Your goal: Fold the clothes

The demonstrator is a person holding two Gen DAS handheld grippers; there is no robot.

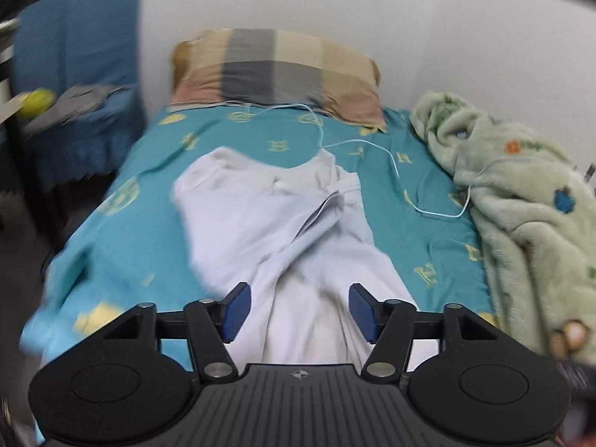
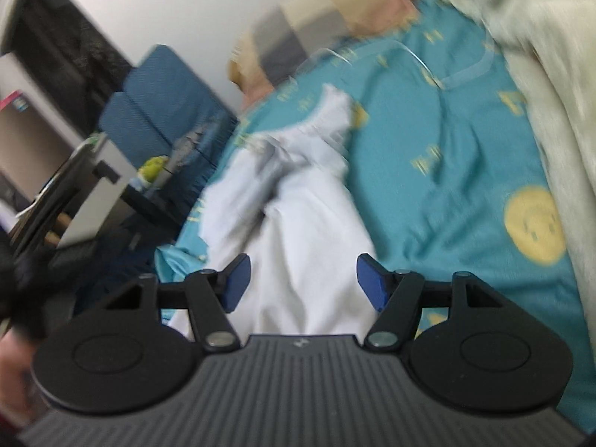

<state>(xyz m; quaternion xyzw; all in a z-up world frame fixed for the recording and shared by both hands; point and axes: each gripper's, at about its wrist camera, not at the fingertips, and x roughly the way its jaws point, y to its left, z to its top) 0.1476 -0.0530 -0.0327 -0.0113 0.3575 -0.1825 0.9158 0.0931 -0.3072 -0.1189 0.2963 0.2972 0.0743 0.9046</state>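
Observation:
A white garment (image 1: 275, 219) lies crumpled lengthwise on the teal bed sheet (image 1: 409, 171), its near end running toward me. My left gripper (image 1: 300, 311) is open, its blue pads (image 1: 236, 311) spread either side of the garment's near end, with cloth below the gap. In the right wrist view the same white garment (image 2: 298, 205) stretches away, blurred by motion. My right gripper (image 2: 302, 283) is also open, with the garment's near part lying between and under its blue pads (image 2: 368, 285). Neither gripper holds the cloth.
A checked pillow (image 1: 275, 70) sits at the head of the bed. A pale green fleece blanket (image 1: 521, 201) is heaped along the right side. A thin white cable (image 1: 395, 164) trails across the sheet onto the garment. A blue chair (image 1: 78, 74) with grey cloth stands left of the bed.

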